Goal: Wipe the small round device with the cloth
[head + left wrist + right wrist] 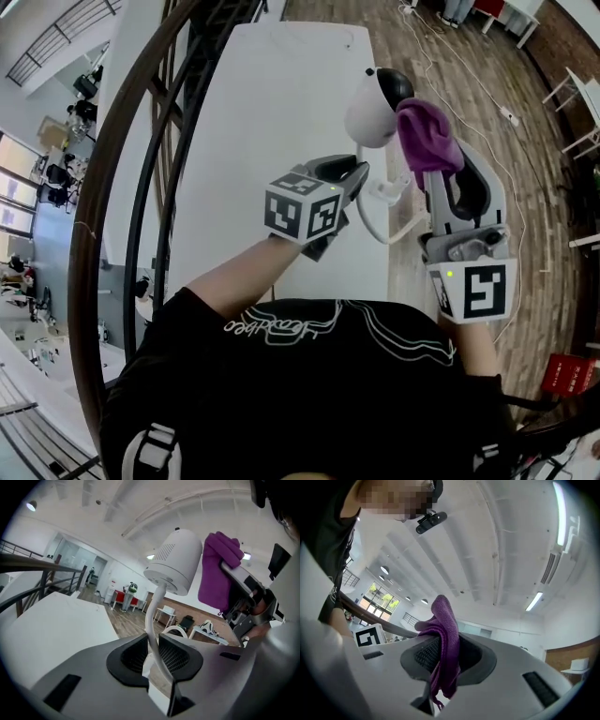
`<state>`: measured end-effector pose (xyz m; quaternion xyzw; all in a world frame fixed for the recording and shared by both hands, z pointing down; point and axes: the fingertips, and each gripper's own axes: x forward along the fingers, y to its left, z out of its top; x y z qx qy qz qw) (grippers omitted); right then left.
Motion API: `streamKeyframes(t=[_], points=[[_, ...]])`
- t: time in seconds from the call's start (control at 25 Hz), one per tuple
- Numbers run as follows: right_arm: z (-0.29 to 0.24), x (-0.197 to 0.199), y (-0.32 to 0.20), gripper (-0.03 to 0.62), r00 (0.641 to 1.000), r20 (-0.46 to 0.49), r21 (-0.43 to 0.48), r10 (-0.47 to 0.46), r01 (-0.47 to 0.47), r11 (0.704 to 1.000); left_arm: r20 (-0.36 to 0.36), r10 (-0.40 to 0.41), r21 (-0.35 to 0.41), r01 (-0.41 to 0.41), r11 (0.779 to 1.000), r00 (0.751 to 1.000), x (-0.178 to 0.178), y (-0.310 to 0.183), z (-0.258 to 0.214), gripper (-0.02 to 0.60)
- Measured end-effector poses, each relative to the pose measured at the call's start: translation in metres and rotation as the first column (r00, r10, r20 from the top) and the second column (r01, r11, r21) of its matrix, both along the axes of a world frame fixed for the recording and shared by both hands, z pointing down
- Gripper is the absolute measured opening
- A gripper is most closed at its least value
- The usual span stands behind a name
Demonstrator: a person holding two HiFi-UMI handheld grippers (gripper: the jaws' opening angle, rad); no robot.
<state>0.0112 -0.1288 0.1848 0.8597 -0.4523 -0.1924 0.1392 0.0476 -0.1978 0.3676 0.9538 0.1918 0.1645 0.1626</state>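
The person's black-sleeved arms reach forward over a white table (272, 112), one gripper in each hand. The left gripper (354, 183) is clamped on the small round device (375, 112). In the left gripper view the device's thin white stalk (151, 620) runs up between the two dark pads of the left gripper (153, 656), which press on it from both sides, with a white block of the device low in the gap. The device (176, 562) is carried above the table, not resting on it.

From the jaws the stalk rises nearly upright, bends slightly, and enters the flat underside of the device's head. The head's long axis tilts, flat end down and to the left, domed end up and to the right. In the head view the dark face of the head points away from the person, toward the far end of the table.

The right gripper (439, 183) is shut on the purple cloth (427, 136). In the right gripper view the cloth (445, 634) is pinched between the pads of the right gripper (446, 656), bunched above them with a tail hanging below.

The cloth (216, 569) stands at the right side of the head, its edge touching the white shell, just beyond the left gripper's tips. Beyond the table lies a wooden floor (469, 84).
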Motion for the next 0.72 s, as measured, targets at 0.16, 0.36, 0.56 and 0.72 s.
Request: streamKeyframes(t=[0.16, 0.36, 0.56, 0.72], points=[[-0.020, -0.006, -0.014, 0.066, 0.995, -0.085, -0.024, 0.054, -0.056, 0.998, -0.010, 0.015, -0.016, -0.015, 1.000, 1.000, -0.001, 0.001, -0.001, 0.078], [-0.035, -0.013, -0.039, 0.066, 0.978, -0.190, -0.056, 0.090, -0.103, 0.993, -0.026, 0.046, -0.006, -0.046, 0.999, 0.999, -0.003, -0.001, -0.002, 0.078], [-0.027, -0.016, -0.055, 0.066, 0.967, -0.223, -0.099, 0.126, -0.151, 0.984, -0.032, 0.066, -0.013, -0.066, 0.998, 0.997, -0.006, -0.002, -0.001, 0.078], [-0.025, -0.018, -0.062, 0.066, 0.955, -0.255, -0.120, 0.150, -0.185, 0.975, -0.037, 0.076, -0.024, -0.077, 0.997, 0.996, -0.006, -0.001, -0.002, 0.078]])
